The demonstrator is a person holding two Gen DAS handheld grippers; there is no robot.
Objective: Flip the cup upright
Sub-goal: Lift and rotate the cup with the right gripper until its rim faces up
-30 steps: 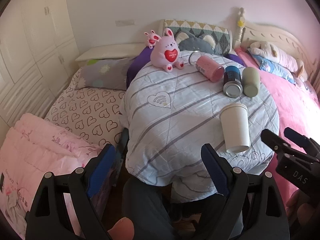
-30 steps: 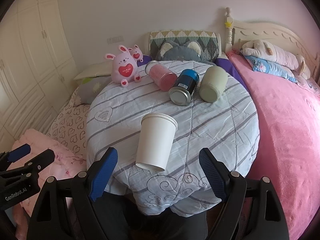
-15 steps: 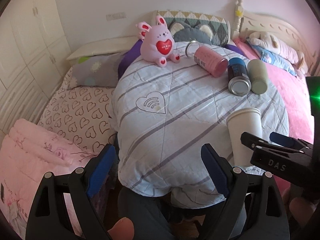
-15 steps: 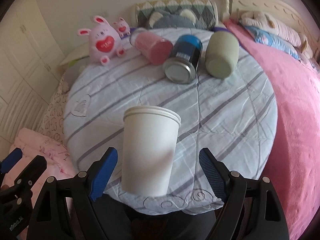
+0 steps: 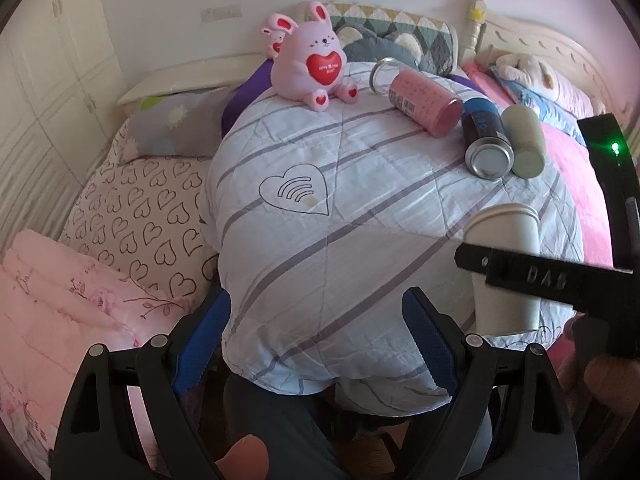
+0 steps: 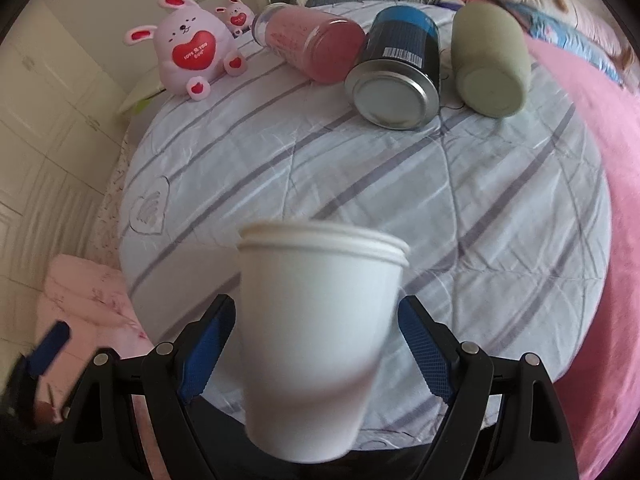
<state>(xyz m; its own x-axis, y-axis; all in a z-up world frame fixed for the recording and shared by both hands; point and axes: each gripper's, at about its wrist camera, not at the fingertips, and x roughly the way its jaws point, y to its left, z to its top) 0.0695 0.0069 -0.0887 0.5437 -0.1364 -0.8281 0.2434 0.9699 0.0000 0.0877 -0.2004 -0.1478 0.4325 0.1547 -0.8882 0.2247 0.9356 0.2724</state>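
A white paper cup point(image 6: 316, 340) lies on its side on the striped quilt point(image 6: 460, 208), rim pointing away from me. My right gripper point(image 6: 316, 344) is open, its blue-padded fingers on either side of the cup's body, apart from it. In the left wrist view the cup point(image 5: 504, 264) lies at the right, partly hidden by the right gripper's black finger point(image 5: 532, 276). My left gripper point(image 5: 316, 348) is open and empty, at the quilt's near edge, left of the cup.
A pink jar point(image 6: 312, 46), a blue tin can point(image 6: 396, 76) and a grey-green cup point(image 6: 492, 64) lie on their sides at the quilt's far end. A pink bunny plush point(image 6: 188, 54) sits far left. A pink blanket point(image 6: 624, 152) lies to the right.
My right gripper moved forward and now straddles the white cup, which looms much larger. My left gripper drifted forward a little; the cup has not moved.
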